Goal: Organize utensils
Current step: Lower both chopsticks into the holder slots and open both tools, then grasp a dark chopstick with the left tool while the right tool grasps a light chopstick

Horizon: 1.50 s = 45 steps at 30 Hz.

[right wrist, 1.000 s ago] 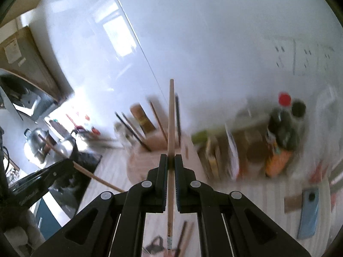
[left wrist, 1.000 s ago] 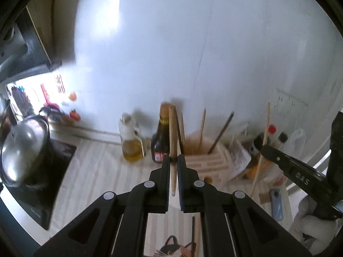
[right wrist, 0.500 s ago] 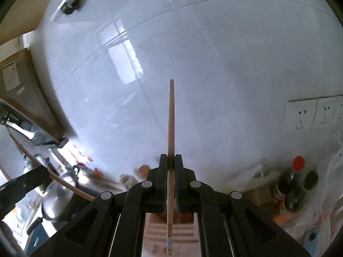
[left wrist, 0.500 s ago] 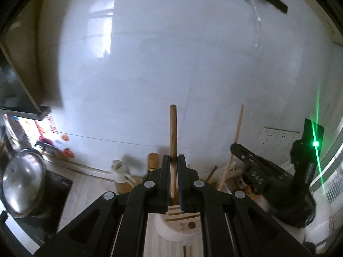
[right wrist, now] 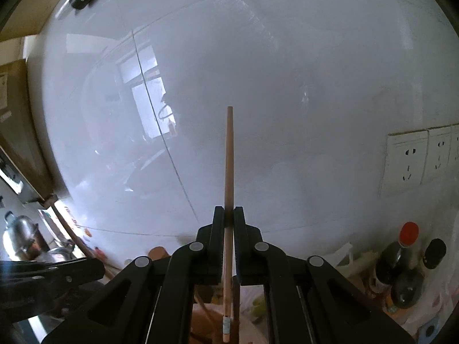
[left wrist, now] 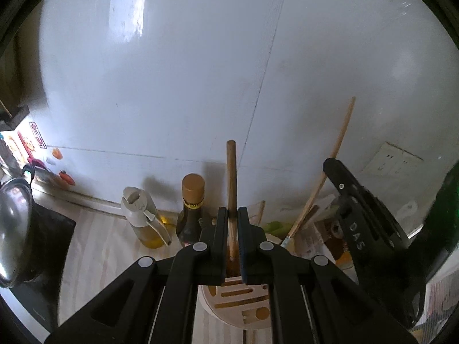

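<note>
Black angular gripper (left wrist: 233,220) frames, silver screws, "DAS" lettering

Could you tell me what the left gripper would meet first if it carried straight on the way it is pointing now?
Probably the slotted wooden utensil holder, just beyond and below the left gripper, which is shut on a wooden stick. The stick's lower end would likely reach the holder first, though depth is unclear.

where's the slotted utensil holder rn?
In the left wrist view the slotted utensil holder sits low centre, just below the left gripper and the brown stick it clamps. The dark sauce bottle stands left behind it.
</note>
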{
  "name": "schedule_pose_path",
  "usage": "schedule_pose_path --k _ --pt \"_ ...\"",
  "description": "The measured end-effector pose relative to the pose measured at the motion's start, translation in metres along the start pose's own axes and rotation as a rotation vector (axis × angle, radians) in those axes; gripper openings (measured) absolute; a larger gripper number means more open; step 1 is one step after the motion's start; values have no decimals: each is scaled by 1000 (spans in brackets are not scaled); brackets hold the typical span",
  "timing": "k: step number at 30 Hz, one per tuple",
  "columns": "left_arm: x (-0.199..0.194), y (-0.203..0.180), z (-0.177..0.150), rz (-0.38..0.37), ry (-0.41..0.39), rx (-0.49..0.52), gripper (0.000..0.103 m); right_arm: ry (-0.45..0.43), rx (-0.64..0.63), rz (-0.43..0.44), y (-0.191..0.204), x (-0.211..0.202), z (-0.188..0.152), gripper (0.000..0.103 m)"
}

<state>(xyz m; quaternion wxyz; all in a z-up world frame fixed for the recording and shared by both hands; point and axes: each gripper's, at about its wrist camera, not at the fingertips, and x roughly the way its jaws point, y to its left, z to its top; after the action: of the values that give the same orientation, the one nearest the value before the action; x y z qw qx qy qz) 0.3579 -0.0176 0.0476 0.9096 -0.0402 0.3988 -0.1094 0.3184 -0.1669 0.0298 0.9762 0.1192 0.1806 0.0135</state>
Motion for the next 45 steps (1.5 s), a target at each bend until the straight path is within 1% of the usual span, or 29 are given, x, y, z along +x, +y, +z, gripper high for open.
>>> schedule_pose_path --k 4,6,8,11,12,13,14,15,16,17,18,19,21,22,24,25,27,29,30,32,33,37,38,39,40,41,42,44,45 --pt "13 5 -1 -1 33 -6 4 -14 -13 10 -2 8 -9 6" --pt "12 4 -1 -7 40 -11 5 4 -21 28 -2 11 -14 6" --pt "9 5 0 5 37 -23 6 37 -33 54 -1 13 -17 7" --pt "1 7 4 24 24 -30 14 72 -18 74 -5 10 -17 9" --pt "-2 7 6 36 16 -30 26 77 -12 67 -6 6 -16 16" --pt "-5 7 7 45 8 -29 48 82 -6 69 -8 3 -15 21" --pt "-9 8 8 57 -4 -31 60 83 1 71 -11 -1 -14 33" --pt "-14 9 8 65 -21 -32 74 81 6 65 -13 -8 -12 41" --pt "-19 9 8 76 -39 -31 77 78 9 62 -14 -15 -10 43" --pt "-24 10 7 87 -48 -28 77 77 17 55 -17 -22 -7 47" --pt "-28 11 5 95 -48 -30 80 82 25 46 -20 -28 -5 51" --pt "-30 13 3 101 -45 -32 90 88 39 38 -24 -35 -3 53" --pt "-34 15 -5 108 -52 -33 103 108 52 7 -30 -47 -2 66" --pt "-36 15 -11 114 -58 -28 103 120 61 0 -35 -55 -2 70" --pt "-37 15 -26 148 -53 -19 103 162 73 -44 -45 -71 -9 81" --pt "-37 15 -34 153 -46 -18 103 176 78 -50 -46 -78 -13 83" --pt "-34 15 -53 148 -24 -20 103 212 91 -84 -57 -93 -26 91" --pt "-28 11 -75 148 11 -12 103 233 101 -101 -64 -106 -40 94" --pt "-24 9 -84 148 30 -7 103 253 101 -128 -70 -112 -50 97" --pt "-12 4 -107 150 83 8 103 306 113 -160 -82 -120 -71 97" --pt "-6 2 -118 149 108 20 103 345 122 -181 -93 -123 -83 97" --pt "18 -11 -157 173 199 50 103 463 153 -240 -126 -131 -130 96" --pt "26 -15 -170 179 228 61 103 492 161 -244 -133 -132 -142 87" --pt "34 -19 -181 184 260 70 103 543 165 -253 -143 -131 -158 71" --pt "38 -22 -187 187 280 75 103 580 163 -262 -150 -129 -168 64" --pt "45 -25 -198 187 309 83 103 629 170 -271 -158 -127 -183 54" --pt "51 -29 -207 188 334 91 103 661 183 -269 -164 -124 -194 47" --pt "64 -32 -226 195 382 95 102 729 224 -246 -178 -122 -217 43" --pt "71 -33 -234 191 406 94 99 759 235 -235 -180 -120 -229 41"
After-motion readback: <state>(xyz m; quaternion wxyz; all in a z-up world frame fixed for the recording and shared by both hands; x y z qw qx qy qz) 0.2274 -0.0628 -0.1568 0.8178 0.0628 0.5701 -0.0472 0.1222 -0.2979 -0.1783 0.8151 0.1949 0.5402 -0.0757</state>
